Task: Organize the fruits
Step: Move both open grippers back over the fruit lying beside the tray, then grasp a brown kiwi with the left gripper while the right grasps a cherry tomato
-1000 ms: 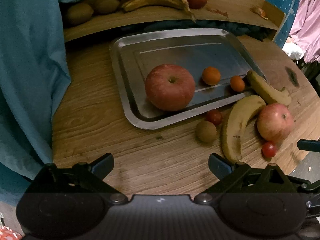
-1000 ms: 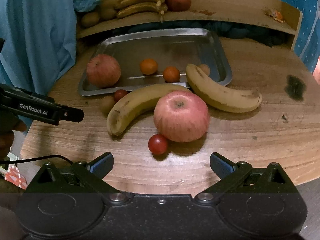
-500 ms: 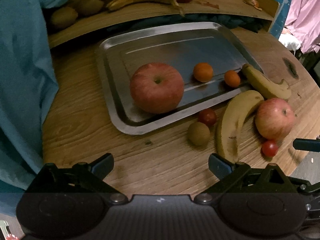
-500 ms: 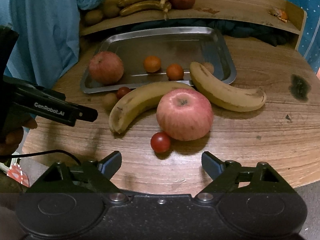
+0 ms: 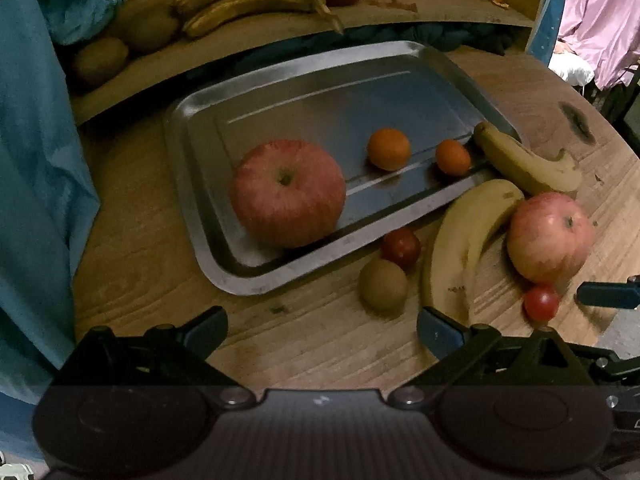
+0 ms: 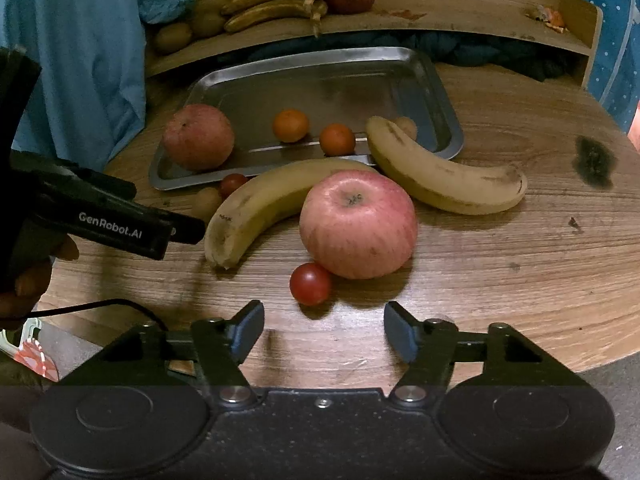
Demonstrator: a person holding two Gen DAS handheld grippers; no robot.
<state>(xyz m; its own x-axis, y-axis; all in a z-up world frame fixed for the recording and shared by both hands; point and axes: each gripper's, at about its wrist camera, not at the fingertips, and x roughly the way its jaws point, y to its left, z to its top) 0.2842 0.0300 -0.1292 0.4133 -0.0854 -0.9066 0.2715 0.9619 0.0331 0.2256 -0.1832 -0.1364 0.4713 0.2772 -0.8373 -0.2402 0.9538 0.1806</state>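
Note:
A steel tray (image 5: pixel 192 184) (image 6: pixel 444 92) on the round wooden table holds a red apple (image 5: pixel 288 192) (image 6: pixel 199 136) and two small oranges (image 5: pixel 389 149) (image 6: pixel 291 125). In front of it lie a second apple (image 6: pixel 358 224) (image 5: pixel 550 236), two bananas (image 6: pixel 268 204) (image 6: pixel 444 172), a kiwi (image 5: pixel 383 286) and two cherry tomatoes (image 6: pixel 310 283) (image 5: pixel 401 246). My right gripper (image 6: pixel 324 332) is open just short of the near tomato. The left gripper (image 5: pixel 322 330) is open above the table edge, with the kiwi just beyond it.
A wooden shelf (image 6: pixel 440 8) behind the tray carries bananas (image 6: pixel 276 2), apples and kiwis. Blue cloth (image 5: pixel 36 160) hangs on the left. The left gripper's body (image 6: pixel 108 216), held by a hand, shows at the left of the right wrist view.
The right gripper's fingers have narrowed and come closer to the near tomato. The left gripper has moved forward toward the tray and fruit.

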